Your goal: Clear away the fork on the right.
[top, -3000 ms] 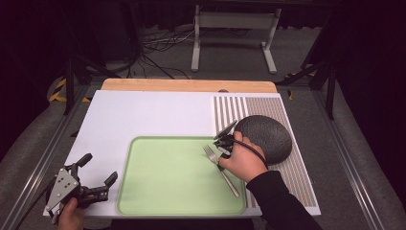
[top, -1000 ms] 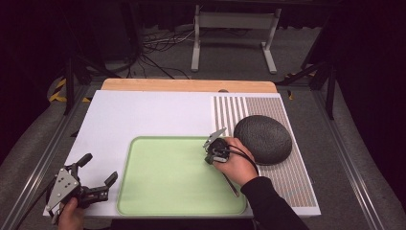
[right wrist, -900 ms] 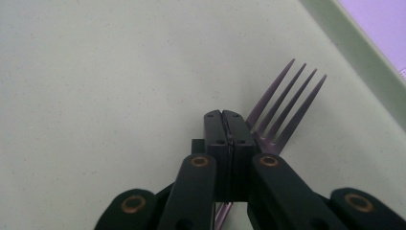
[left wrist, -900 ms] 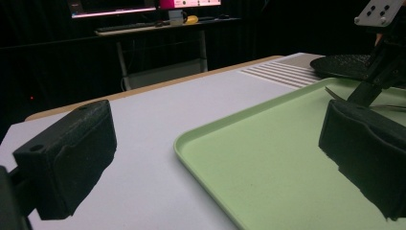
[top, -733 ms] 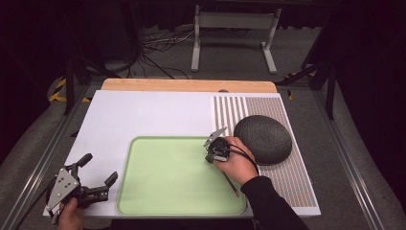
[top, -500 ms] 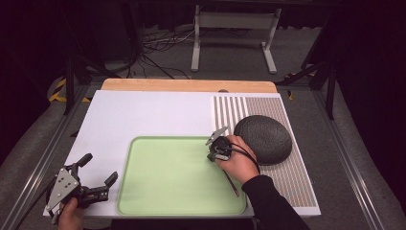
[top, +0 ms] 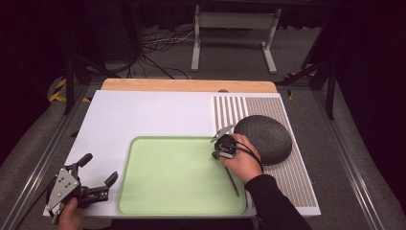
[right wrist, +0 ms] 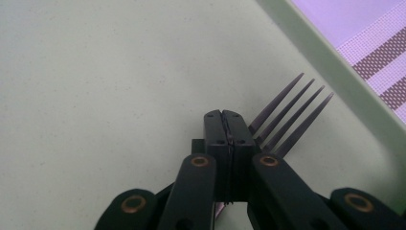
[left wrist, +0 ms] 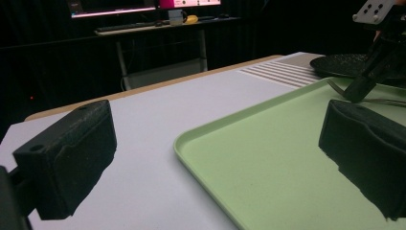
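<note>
Green plastic is carrying the work here: the tray is lying on the white mat, and the fork is lying along the tray's right side, tines toward the far rim. The right gripper is hovering low over the fork's neck, just beside the dark plate, which is sitting on the striped placemat. In the right gripper view its jaws are pressing flat against each other, with nothing between them; the tines are fanning out on the tray just behind and to one side of them. The left gripper is resting at the tray's near left corner, jaws spread wide and holding nothing.

The step in hand is probably picking up the fork, and the grasp is not yet made. The next move is calling for the right jaws to part, settle astride the thin neck, and pinch it without skidding the fork across the smooth tray.

Against three seconds ago, the right gripper is standing farther left, off the plate's edge and over the fork head, which is now hidden beneath it in the high view; the left one is unchanged.
</note>
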{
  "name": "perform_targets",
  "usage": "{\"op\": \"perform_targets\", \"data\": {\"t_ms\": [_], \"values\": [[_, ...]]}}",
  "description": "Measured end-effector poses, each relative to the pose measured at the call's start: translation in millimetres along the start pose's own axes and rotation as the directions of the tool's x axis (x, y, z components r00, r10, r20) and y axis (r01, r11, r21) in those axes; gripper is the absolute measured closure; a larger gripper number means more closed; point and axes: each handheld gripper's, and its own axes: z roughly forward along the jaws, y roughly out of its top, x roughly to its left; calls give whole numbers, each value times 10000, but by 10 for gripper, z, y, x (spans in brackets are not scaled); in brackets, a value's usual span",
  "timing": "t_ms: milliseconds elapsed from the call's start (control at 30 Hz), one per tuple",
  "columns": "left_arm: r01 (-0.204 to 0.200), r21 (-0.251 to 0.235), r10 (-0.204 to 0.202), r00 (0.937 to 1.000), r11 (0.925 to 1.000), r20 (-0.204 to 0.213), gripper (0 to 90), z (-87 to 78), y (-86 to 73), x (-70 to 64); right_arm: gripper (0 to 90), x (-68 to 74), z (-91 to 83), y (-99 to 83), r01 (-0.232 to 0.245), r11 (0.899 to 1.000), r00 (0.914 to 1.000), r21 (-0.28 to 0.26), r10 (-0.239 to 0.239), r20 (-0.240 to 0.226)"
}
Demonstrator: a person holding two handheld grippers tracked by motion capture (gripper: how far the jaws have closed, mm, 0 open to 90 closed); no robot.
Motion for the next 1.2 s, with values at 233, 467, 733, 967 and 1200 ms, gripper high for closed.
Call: {"op": "perform_targets", "data": {"t_ms": [233, 467, 733, 967, 1200], "values": [[-2, 8, 2, 10000, 10000, 3, 0, 0, 0, 1, 900, -46, -19, -30, -140, 9999, 9998, 23, 140, 147], [4, 8, -4, 10000, 10000, 0, 0, 0, 0, 0, 900, -85, -40, -68, -341, 9994, 9991, 13, 340, 267], [24, 13, -24, 10000, 10000, -2, 0, 4, -1, -3, 900, -134, -77, -129, -620, 9981, 9973, 47, 618, 386], [30, 16, -30, 10000, 10000, 2, 0, 5, -1, -2, 900, -162, -101, -169, -869, 9962, 9952, 50, 866, 467], [16, 23, -16, 10000, 10000, 26, 0, 10, -2, 0, 900, -188, -123, -208, -1114, 9938, 9925, 50, 1110, 511]]}}
